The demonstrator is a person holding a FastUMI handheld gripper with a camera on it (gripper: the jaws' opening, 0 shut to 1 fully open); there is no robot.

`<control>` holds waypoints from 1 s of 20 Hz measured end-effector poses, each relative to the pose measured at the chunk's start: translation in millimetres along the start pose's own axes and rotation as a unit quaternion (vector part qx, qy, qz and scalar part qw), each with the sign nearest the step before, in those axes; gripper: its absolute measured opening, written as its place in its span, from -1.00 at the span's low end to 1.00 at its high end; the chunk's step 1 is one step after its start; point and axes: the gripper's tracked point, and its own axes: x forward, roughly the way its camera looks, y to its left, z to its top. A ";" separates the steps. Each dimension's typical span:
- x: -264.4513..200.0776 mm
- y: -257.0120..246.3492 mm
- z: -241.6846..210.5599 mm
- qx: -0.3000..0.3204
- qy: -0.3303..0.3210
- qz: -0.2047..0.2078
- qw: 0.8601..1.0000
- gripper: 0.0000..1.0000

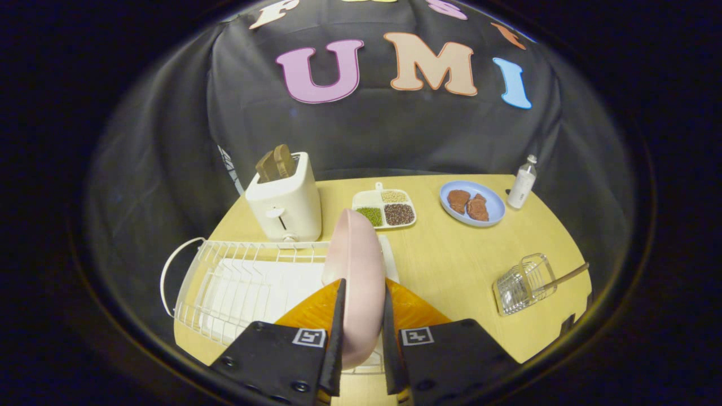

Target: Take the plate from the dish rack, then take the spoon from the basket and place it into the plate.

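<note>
Tool (362,316) clamping upright pink plate (355,265), above rack (242,282)

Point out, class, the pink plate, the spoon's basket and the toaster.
pink plate (354,265): gripper view, on its upright back face, between the tool's fingers.
basket (522,285): gripper view, on its wire wall.
toaster (289,206): gripper view, on its white front.

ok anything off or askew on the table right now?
One thing: the clear basket lies tipped on its side near the table edge, spoon handle poking out of its mouth. Otherwise tidy: gripper shut on the pink plate, held on edge at the dish rack.
</note>
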 end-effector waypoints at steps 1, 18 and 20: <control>-1.7 -1.3 -0.4 -0.002 -0.004 -0.007 1.000 -0.37; -13.7 4.5 49.5 -0.111 -0.124 -0.074 0.983 -0.61; -20.4 -4.5 64.1 -0.119 -0.154 -0.092 0.977 -0.61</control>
